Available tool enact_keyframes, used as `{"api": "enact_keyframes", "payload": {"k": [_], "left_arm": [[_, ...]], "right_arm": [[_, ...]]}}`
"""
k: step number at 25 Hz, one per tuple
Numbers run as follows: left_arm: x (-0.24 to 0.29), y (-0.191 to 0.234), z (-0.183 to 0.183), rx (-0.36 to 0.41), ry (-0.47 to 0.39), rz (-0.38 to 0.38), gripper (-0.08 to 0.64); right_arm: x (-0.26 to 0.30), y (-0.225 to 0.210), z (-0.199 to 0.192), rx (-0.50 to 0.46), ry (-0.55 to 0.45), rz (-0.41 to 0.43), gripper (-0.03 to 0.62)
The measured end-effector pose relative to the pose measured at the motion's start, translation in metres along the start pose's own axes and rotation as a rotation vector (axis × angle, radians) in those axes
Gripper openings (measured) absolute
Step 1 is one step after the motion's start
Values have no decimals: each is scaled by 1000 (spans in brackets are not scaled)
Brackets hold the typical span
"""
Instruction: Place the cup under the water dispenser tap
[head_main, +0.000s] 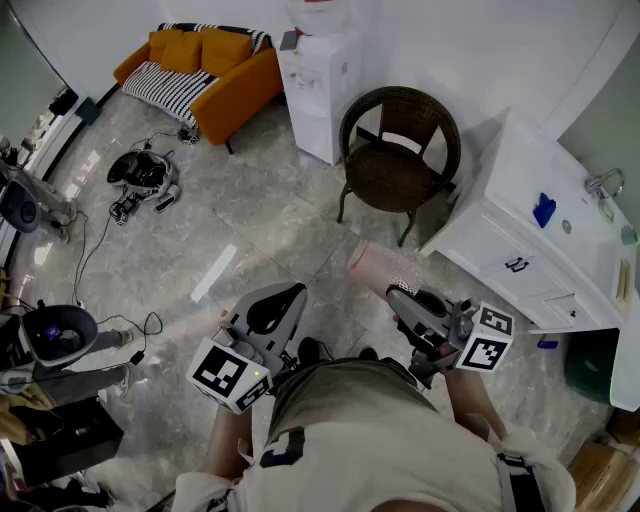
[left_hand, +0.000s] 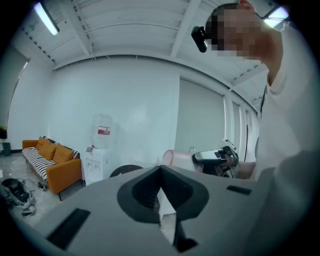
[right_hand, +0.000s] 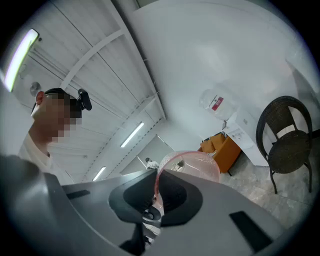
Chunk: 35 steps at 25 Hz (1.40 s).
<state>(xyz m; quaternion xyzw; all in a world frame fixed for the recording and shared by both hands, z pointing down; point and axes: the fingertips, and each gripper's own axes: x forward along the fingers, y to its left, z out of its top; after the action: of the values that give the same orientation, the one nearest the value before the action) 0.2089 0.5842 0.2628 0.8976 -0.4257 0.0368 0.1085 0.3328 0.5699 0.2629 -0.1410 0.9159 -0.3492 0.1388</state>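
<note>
Mid-room, well apart from the water dispenser (head_main: 318, 72) on the far wall: the cup (head_main: 383, 268) is in the air, not on any surface. Right gripper (head_main: 398, 292) has its fingers (right_hand: 176, 194) nearly closed on the cup's thin wall at the rim, seemingly one inside and one outside. The pink translucent body sticks out ahead, tilted well off upright as far as I can tell. The rim pinch makes sense because it leaves the base free to set down under the tap.

Left gripper (head_main: 280, 303) sits low beside it, fingers (left_hand: 142, 192) together with nothing between them. Probably parked out of the way.

Wicker chair (head_main: 398, 150) stands just right of the dispenser and the sofa (head_main: 205, 70) to its left, so the approach lane is the open floor (head_main: 250, 230).

My read: carry phase, placement not yet begun. The cup will need righting first. The tap is too small to make out.
</note>
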Motion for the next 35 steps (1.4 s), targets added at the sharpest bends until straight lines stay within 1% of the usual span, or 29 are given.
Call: {"api": "enact_keyframes", "payload": {"k": [4, 11, 14, 18, 20, 23, 27, 31, 35], "left_arm": [[-34, 34, 7, -1, -11, 0, 57], [-68, 79, 6, -3, -15, -35, 57], [-84, 98, 2, -14, -19, -30, 57], [-103, 116, -3, -47, -37, -32, 57], [-109, 126, -4, -57, -40, -26, 57], [-110, 139, -6, -65, -39, -15, 57], [-100, 148, -10, -83, -34, -9, 57], [-83, 156, -7, -83, -25, 12, 57], [-54, 170, -1, -58, 10, 35, 57]], "right_arm": [[41, 17, -13, -2, -8, 1, 35], [102, 30, -34, -21, -2, -9, 35], [126, 30, -46, -19, 24, -14, 35], [153, 37, -62, -62, 78, -5, 35], [163, 38, -65, -58, 88, -9, 35], [173, 31, -68, -40, 105, -19, 35], [178, 15, -68, -59, 147, -40, 35], [185, -4, -59, -57, 163, -20, 35], [197, -36, -41, -11, 174, 8, 35]]}}
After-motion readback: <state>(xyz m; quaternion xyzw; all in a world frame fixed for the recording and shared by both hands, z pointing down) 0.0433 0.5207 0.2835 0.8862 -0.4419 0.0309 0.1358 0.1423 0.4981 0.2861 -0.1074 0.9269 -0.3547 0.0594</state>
